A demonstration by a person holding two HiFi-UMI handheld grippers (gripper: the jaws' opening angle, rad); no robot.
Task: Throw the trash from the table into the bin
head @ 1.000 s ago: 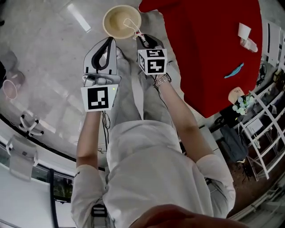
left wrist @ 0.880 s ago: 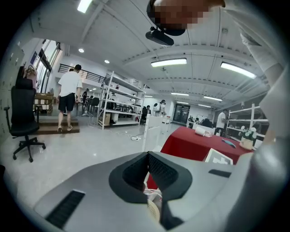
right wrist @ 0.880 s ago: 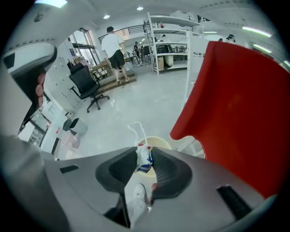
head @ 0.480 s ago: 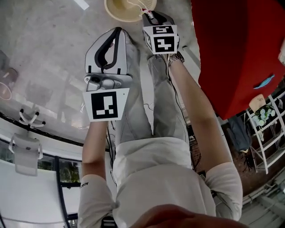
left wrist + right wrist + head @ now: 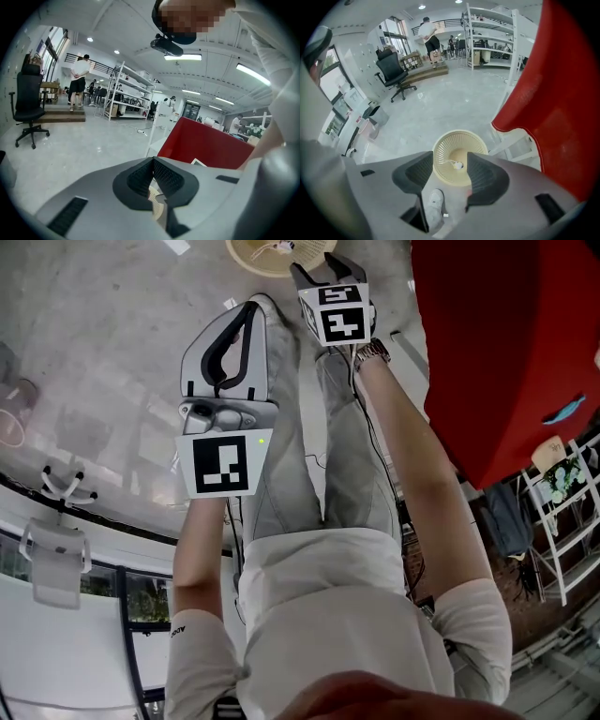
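Observation:
A cream wicker bin (image 5: 459, 152) stands on the grey floor, right below my right gripper (image 5: 450, 166). That gripper's jaws have just been opening; they stand wide apart with nothing between them. A small white piece of trash with a thin loop (image 5: 457, 164) lies on the bin's bottom. From the head camera the bin (image 5: 267, 257) is cut off by the top edge, with the right gripper (image 5: 314, 273) at its rim. My left gripper (image 5: 248, 310) hangs beside it, to the left, shut and empty. In the left gripper view its pads (image 5: 164, 176) meet, with a slice of the bin (image 5: 157, 206) showing under them.
The red-clothed table (image 5: 506, 352) rises at the right, close to the bin, with a blue item (image 5: 562, 411) on it. The person's legs and a white shoe (image 5: 433, 204) are just in front of the bin. An office chair (image 5: 393, 70) and shelves stand far off.
Both grippers have come down toward the floor and the bin. The right jaws opened; the white piece that hung at their tips now lies in the bin.

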